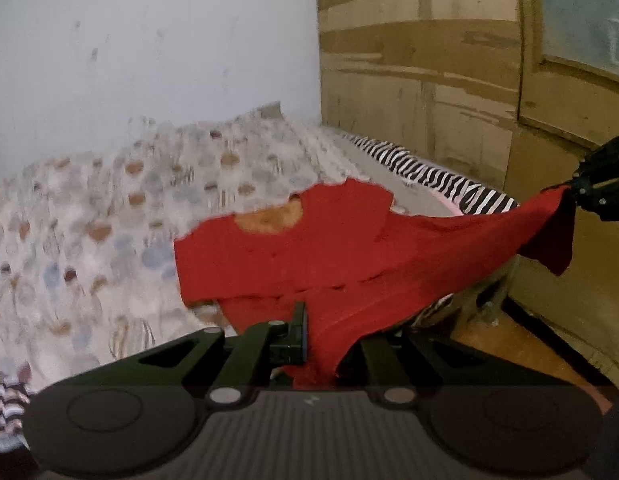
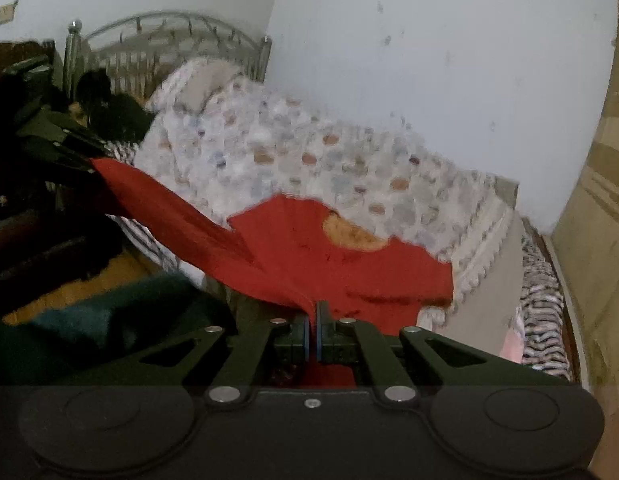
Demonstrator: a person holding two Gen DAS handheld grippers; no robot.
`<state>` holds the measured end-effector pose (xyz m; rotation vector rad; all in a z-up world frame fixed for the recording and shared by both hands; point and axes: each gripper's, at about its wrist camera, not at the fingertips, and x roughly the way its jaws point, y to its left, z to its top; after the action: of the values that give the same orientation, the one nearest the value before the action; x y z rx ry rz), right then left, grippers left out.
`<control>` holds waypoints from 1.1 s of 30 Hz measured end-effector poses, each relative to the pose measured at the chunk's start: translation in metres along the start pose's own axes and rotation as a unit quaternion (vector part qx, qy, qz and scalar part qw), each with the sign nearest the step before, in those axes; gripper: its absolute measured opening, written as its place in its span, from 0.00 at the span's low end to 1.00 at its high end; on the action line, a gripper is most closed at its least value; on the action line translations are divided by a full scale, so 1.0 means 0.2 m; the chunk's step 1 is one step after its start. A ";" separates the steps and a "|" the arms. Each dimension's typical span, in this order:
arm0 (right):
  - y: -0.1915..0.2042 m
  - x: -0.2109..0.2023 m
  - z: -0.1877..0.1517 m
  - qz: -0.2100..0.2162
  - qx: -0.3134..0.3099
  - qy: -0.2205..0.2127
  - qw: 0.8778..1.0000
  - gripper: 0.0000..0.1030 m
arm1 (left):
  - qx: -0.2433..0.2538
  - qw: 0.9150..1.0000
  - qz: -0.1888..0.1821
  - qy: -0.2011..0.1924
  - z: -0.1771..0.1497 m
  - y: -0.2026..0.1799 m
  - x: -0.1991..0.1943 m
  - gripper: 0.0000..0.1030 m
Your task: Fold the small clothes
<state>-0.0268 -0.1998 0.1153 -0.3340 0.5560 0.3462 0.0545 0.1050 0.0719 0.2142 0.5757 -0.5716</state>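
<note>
Red shirt (image 1: 309, 256) stretched between two grippers, its upper half with the neck opening lying on the bed (image 1: 89, 216), its lower edge lifted off the covers.

Left hand-held gripper (image 1: 315, 320): jaws together, clamped on a bunch of the shirt's hem. Cloth drapes over the right finger and hides it in the left wrist view; the left finger (image 1: 299, 320) shows dark with a blue pad edge. Same gripper appears at the left edge of the right wrist view (image 2: 89, 162), a corner of the red cloth pinched at its tip.

Right hand-held gripper (image 2: 313, 320): jaws together, both blue-edged pads pressed on a fold of the shirt (image 2: 329, 264) that comes up between them. From the left wrist view it sits at the far right (image 1: 569, 190), holding the other hem corner, with a flap of cloth hanging below.

Cloth between the two grips runs taut, a long ridge rising toward each gripper.

Bedspread is pale with blurred brown and blue spots. Zebra-striped cloth (image 1: 429, 176) lies along the bed's far side beside a brown wooden wardrobe (image 1: 421, 64). Metal headboard (image 2: 165, 48) stands at the bed's end. Pale wall (image 2: 429, 80) behind, scuffed. Both views motion-blurred.
</note>
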 end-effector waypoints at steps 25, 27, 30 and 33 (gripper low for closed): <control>-1.08 1.74 0.56 0.054 0.099 0.041 0.993 0.02 | -0.124 0.985 -0.061 0.107 0.68 1.05 1.57 0.05; -1.11 1.89 0.52 0.056 0.117 0.052 0.990 0.02 | -0.135 0.982 -0.060 0.116 0.63 1.09 1.67 0.05; -1.13 2.05 0.47 0.060 0.133 0.069 0.987 0.03 | -0.160 0.976 -0.068 0.133 0.56 1.14 1.78 0.06; -1.15 2.15 0.40 0.064 0.157 0.081 0.982 0.10 | -0.186 0.968 -0.086 0.144 0.51 1.18 1.84 0.07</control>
<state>0.4438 -0.2758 -0.0134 -0.0205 0.7834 0.3499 0.4874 0.0995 -0.0454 -0.1117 0.9788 -0.5928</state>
